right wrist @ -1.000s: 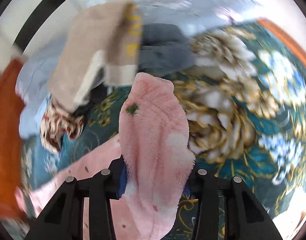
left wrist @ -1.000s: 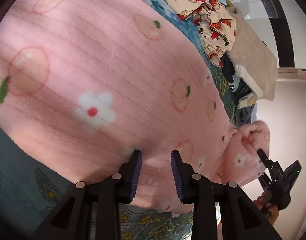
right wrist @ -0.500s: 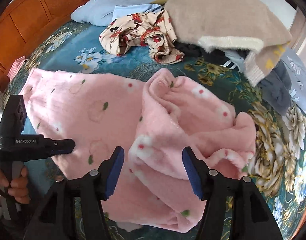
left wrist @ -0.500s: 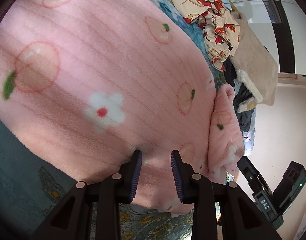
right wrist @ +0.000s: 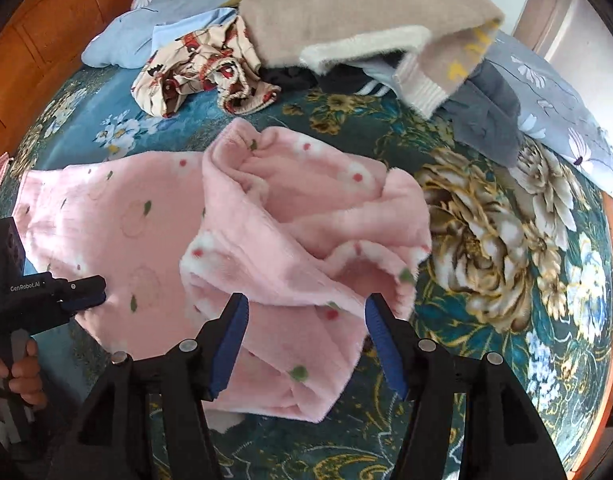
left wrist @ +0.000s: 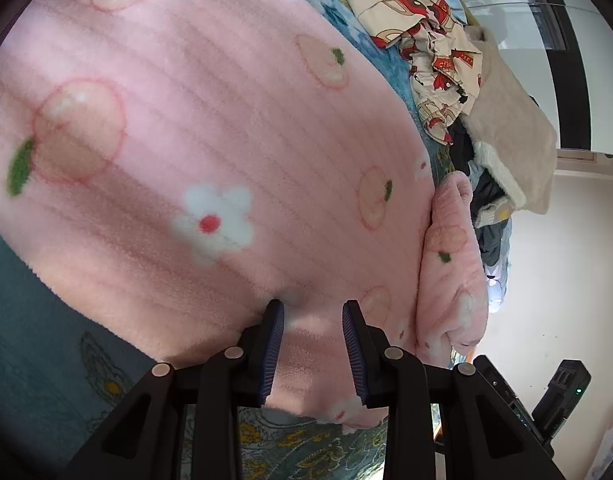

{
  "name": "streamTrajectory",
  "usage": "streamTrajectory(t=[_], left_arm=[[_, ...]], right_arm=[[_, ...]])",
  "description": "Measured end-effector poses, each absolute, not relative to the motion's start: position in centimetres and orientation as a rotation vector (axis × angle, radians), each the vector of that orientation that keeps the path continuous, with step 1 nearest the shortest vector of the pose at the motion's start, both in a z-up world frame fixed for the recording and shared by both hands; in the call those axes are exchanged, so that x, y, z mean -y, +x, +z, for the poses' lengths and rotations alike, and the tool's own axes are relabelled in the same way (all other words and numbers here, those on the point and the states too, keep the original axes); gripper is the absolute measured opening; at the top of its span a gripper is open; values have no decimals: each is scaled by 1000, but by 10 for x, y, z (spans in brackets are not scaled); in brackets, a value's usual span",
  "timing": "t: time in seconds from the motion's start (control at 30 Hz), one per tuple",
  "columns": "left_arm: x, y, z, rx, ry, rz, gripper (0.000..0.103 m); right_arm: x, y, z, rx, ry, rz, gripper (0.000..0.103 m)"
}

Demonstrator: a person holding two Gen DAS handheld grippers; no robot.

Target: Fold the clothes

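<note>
Blue-padded jaws of the left gripper [left wrist: 312, 344] pinch the near hem of the pink fleece garment with peach and flower print [left wrist: 194, 152], which lies spread ahead of them on the teal floral bedspread [left wrist: 34, 352], while the right gripper [right wrist: 306, 340] hovers unclenched, nothing between its pads, just above the bunched sleeve part [right wrist: 302, 224]. To fold well, I judge the left should keep the hem pinned while the right smooths that crumpled heap flat before re-gripping, well clear of the beige fleece jacket [right wrist: 346, 12] and patterned clothes beyond
</note>
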State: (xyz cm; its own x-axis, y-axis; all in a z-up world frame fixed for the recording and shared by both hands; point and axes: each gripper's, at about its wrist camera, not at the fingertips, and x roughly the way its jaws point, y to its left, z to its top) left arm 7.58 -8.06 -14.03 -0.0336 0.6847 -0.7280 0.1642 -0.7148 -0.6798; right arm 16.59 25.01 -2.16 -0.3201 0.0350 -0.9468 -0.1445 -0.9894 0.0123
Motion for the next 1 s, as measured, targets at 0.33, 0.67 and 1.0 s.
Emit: streamTrajectory(t=[0.33,0.67,1.0], left_arm=[[80,75,-140,895,-1861,1803,34],[80,75,-142,902,-1865,1802,34],[78,73,-143,910,-1864,1790,34]], right_arm=[[-348,196,-72,-1329,-1529,2181,74],[-364,174,-87,-1462,-1420,2003,55],[-323,102,14,-852,-1478,2434,17]])
